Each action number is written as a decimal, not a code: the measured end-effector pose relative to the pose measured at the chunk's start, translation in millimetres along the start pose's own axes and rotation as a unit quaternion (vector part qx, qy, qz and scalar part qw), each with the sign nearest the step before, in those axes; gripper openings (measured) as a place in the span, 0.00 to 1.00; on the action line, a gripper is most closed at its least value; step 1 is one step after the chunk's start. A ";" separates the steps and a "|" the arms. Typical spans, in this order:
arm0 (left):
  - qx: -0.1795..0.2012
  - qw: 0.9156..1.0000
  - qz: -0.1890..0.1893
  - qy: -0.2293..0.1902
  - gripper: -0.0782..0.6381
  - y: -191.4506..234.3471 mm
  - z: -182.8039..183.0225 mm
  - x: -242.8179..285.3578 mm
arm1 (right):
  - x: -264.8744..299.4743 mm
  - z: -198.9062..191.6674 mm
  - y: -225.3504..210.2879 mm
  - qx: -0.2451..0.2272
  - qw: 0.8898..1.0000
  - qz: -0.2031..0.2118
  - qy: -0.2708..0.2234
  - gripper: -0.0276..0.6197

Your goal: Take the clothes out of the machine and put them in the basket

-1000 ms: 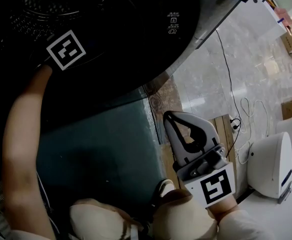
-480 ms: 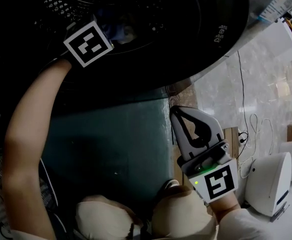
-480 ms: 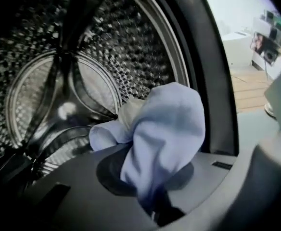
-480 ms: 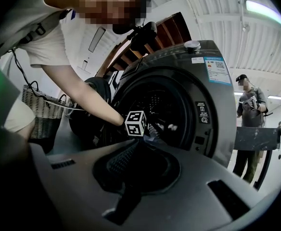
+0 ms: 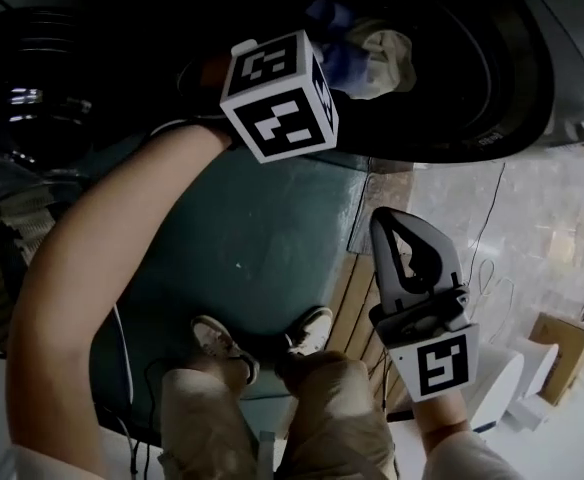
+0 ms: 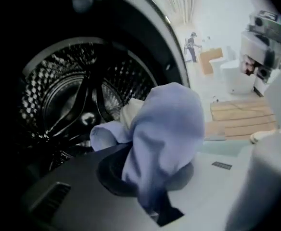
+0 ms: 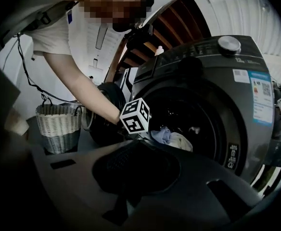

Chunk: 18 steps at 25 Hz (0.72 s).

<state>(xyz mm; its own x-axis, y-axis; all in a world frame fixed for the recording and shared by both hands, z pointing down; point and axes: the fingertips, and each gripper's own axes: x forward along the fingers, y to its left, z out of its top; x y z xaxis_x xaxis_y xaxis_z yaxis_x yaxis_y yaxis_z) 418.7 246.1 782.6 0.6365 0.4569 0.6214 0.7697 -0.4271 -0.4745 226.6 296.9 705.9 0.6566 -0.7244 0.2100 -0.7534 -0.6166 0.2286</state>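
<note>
Head view. My left gripper [image 5: 317,78] is up at the dark round mouth of the washing machine [image 5: 472,78], with its marker cube [image 5: 277,93] facing me. A blue cloth [image 5: 337,63] and a cream garment [image 5: 382,53] are bunched just past the cube, in the door opening. My right gripper [image 5: 392,218] is held low and well apart from them, over the edge of the teal mat [image 5: 252,258]. Its two fingers meet at the tip and nothing is between them. The woven basket [image 5: 7,238] shows at the far left edge.

Left gripper view. The left gripper [image 6: 155,201] has just been closing, and the jaws now pinch the blue cloth [image 6: 164,129], which drapes in a lump over both of them. The cream garment [image 6: 131,112] pokes out just behind the blue. I cannot tell whether the jaws have it too. The perforated drum [image 6: 68,95] is behind, to the left.

Right gripper view. The right gripper [image 7: 135,148] has its jaws together and empty. Beyond them is the left gripper [image 7: 147,133], with the blue cloth [image 7: 162,134] and the cream garment [image 7: 181,141] hanging from it at the lower rim of the opening of the washing machine [image 7: 236,105]. The basket [image 7: 58,124] stands on the floor to the left, apart from the clothes.
</note>
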 end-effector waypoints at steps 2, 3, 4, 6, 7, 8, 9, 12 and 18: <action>0.005 1.000 -0.003 -0.005 0.22 -4.0 5.5 -29.5 | -0.3 31.3 7.2 -0.006 1.000 0.021 0.002 0.06; 0.005 1.000 -0.002 -0.005 0.21 -4.8 6.4 -44.1 | -1.5 47.6 10.3 -0.007 1.000 0.030 0.004 0.06; 0.000 1.000 -0.001 -0.003 0.21 -4.8 6.6 -58.5 | -3.3 64.0 12.7 -0.007 0.999 0.039 0.006 0.06; -0.018 1.000 0.004 0.000 0.21 -0.5 6.7 -88.3 | -6.7 97.1 15.1 -0.007 0.999 0.053 0.009 0.06; -0.029 1.000 0.008 0.000 0.21 3.3 6.9 -104.3 | -7.9 113.5 15.2 -0.007 0.998 0.058 0.009 0.06; -0.038 0.999 0.011 0.001 0.21 6.8 7.4 -120.9 | -9.4 129.5 15.1 -0.005 0.998 0.060 0.009 0.06; -0.045 0.999 0.015 0.001 0.21 9.0 8.3 -138.1 | -11.4 145.1 15.3 -0.002 0.998 0.063 0.011 0.06; -0.061 0.998 0.033 0.000 0.21 6.5 12.1 -191.3 | -18.1 190.8 24.3 0.004 0.996 0.091 0.016 0.06; -0.132 0.990 0.058 -0.008 0.20 -11.0 32.3 -297.6 | -36.7 268.1 45.3 -0.006 0.988 0.146 0.042 0.06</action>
<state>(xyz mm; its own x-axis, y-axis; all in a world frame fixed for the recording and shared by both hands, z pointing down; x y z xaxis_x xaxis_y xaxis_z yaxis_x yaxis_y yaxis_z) 222.4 140.0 582.7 0.7217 0.4041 0.5620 0.6539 -0.6645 -0.3618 158.7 213.0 453.7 0.4131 -0.8423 0.3462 -0.9107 -0.3819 0.1575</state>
